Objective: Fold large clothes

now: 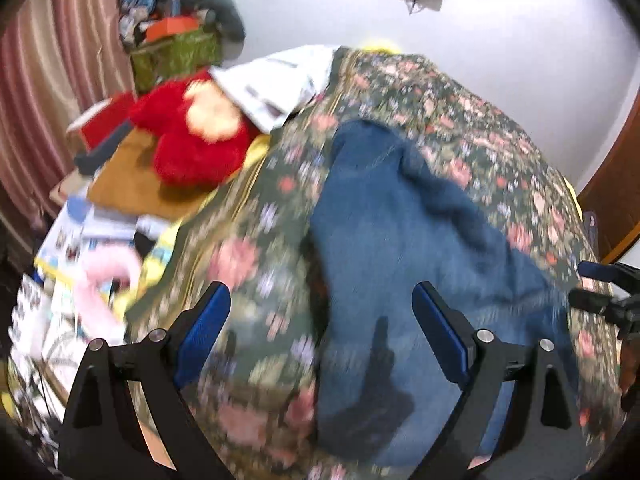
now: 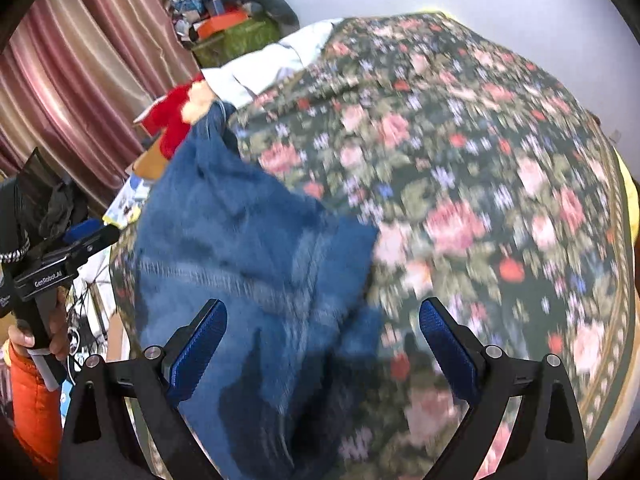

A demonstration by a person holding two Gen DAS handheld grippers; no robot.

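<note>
One green box [image 1: 176,56] by the curtain [image 1: 48,80] is heaped with jumbled items, an orange box [image 1: 170,27] on top; blur hides the rest. "GenRobot.AI" is printed on the left gripper [image 2: 86,236] as the right camera shows it. Both pairs of fingers stand wide apart, empty and clear of the cloth: left gripper [image 1: 322,306], right gripper [image 2: 322,320]. Blue jeans [image 1: 400,232] lie rumpled on the floral bedspread [image 2: 460,152].

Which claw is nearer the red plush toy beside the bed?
Left. The left claw, jaws open, hangs over the jeans' edge on the side of the red plush toy. The right claw, also open, sits at the jeans' far edge, farther from the toy.
</note>
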